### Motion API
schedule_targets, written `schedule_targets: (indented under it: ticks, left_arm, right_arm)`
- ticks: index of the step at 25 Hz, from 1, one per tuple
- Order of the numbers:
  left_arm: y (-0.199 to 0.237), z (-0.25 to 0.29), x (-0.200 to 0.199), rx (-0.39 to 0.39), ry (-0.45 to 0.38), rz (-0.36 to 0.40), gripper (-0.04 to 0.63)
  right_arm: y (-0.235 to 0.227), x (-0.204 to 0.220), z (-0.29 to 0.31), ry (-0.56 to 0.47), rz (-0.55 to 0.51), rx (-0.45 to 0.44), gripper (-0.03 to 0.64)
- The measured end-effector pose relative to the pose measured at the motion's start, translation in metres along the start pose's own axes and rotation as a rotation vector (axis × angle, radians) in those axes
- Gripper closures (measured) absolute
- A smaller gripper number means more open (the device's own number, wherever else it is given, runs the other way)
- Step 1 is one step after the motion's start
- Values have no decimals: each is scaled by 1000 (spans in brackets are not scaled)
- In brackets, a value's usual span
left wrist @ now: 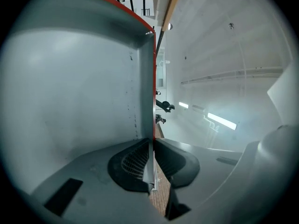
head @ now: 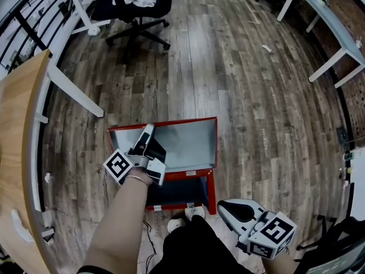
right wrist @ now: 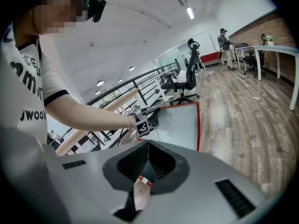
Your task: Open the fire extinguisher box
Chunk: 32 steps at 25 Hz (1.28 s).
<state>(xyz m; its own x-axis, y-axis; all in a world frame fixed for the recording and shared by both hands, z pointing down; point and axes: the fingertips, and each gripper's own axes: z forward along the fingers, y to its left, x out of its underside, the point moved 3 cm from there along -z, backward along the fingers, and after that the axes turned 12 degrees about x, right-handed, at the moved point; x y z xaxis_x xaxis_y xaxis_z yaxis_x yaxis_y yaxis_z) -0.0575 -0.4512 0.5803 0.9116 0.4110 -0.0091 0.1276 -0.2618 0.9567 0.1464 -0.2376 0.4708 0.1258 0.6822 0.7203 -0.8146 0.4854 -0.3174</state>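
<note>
The red fire extinguisher box [head: 211, 190] stands on the wooden floor at my feet, its dark inside showing. Its lid [head: 188, 141] is swung up and back, with the grey inner face towards me and a red rim around it. My left gripper [head: 147, 131] is shut on the lid's left edge. In the left gripper view the thin edge of the lid [left wrist: 84, 87] runs straight between the pads of the left gripper [left wrist: 152, 171]. My right gripper [head: 228, 210] hangs low at the right, apart from the box, shut and empty. In its own view the right gripper [right wrist: 147, 155] points towards the lid [right wrist: 184, 122].
A black office chair [head: 137, 10] stands behind the box. A wooden tabletop [head: 23, 124] with white legs [head: 74, 93] lies at the left, and a white desk [head: 336, 27] at the far right. My shoes [head: 188, 214] are just in front of the box.
</note>
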Motion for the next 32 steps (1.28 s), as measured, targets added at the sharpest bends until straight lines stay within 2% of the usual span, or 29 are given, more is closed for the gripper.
schedule_targets:
  ticks: [12,22,26,29,32]
  left_arm:
    - [-12,-3,4,12,43,25,566]
    - [-37,-19,14,18,62,36,566]
    - [-55,-25,17,38,74,35,569]
    - [-82,-23,25,81,134,59,569]
    - [-124,-27,46,114,238,118,569]
  right_arm:
    - [5,3,1,34,-17,-7,606]
    - [24,2,-10,14,-18,-14,606]
    - [36,-9,-17,-31,-34,-37,606]
    - [47,-16,-24,-25,-59,-32,606]
    - [64,-25,-34,-41,-90,-31,606]
